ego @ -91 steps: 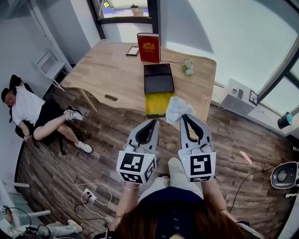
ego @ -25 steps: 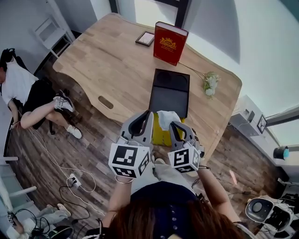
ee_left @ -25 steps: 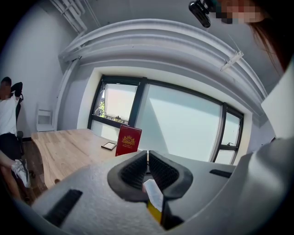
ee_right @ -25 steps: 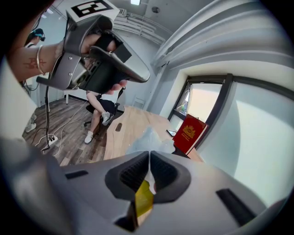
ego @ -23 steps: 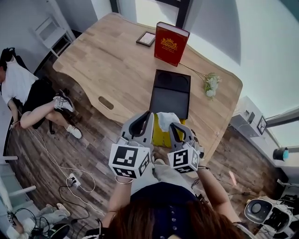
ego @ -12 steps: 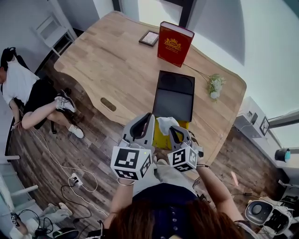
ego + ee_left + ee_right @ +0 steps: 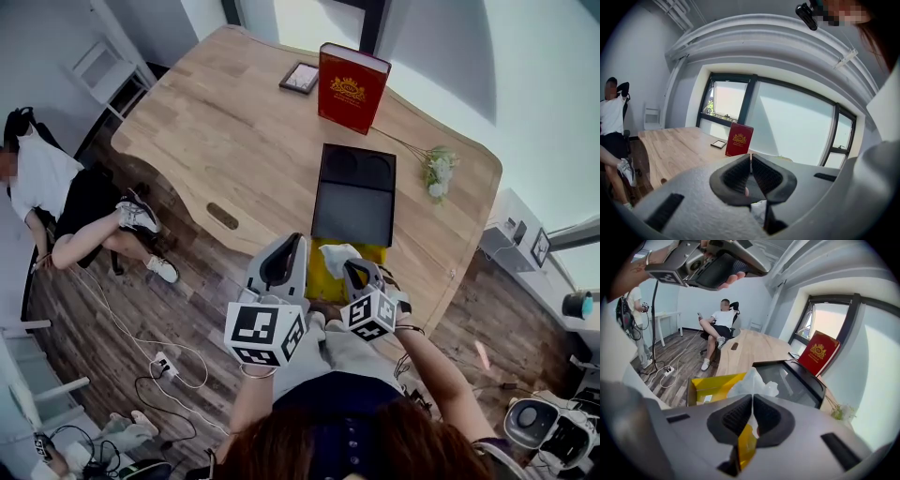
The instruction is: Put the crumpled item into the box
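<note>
Right gripper (image 7: 357, 268) is clamped on the crumpled white item (image 7: 339, 253), jaws pinched together on its lower part. The item hangs over the open box (image 7: 322, 283) with the yellow lining, at the near edge of the wooden table (image 7: 234, 141). The box's black lid (image 7: 354, 195) lies flat behind it. Left gripper (image 7: 285, 259) is just beside the right, jaws pressed together, nothing between them. A red book (image 7: 352, 88) stands further back.
</note>
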Tool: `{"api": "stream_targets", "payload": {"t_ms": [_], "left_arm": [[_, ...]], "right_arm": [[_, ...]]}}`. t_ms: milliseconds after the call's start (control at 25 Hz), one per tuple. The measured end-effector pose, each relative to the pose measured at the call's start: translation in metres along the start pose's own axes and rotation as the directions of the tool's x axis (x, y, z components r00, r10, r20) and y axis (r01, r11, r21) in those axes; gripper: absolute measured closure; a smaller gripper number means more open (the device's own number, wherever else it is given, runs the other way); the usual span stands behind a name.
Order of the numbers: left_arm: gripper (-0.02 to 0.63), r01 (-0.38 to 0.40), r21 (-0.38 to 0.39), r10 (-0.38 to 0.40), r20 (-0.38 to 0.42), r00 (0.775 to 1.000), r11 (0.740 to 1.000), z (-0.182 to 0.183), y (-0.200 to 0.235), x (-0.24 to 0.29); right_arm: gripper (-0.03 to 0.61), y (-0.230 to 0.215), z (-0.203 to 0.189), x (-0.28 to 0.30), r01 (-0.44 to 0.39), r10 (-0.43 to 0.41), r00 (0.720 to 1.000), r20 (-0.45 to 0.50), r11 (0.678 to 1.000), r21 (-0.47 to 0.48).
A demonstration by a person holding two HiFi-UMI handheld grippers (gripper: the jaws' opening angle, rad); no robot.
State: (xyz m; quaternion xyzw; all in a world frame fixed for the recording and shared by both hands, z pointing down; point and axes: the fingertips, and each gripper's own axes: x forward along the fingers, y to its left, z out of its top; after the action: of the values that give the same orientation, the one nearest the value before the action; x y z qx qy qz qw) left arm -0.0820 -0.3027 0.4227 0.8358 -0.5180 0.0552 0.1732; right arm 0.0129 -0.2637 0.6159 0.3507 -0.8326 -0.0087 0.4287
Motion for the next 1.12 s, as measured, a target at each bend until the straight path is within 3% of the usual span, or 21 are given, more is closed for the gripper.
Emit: {"api": "stream_targets", "payload": {"t_ms": [1120], "left_arm": [[0.578,-0.096,0.020,0.097,-0.030,0.995,0.995,-0.010,0.010,-0.019]], "right_arm": [[0.548,0.016,-0.035,0.036,-0.104,0.105,0.987,-0.120,0.994,0.019]]}}
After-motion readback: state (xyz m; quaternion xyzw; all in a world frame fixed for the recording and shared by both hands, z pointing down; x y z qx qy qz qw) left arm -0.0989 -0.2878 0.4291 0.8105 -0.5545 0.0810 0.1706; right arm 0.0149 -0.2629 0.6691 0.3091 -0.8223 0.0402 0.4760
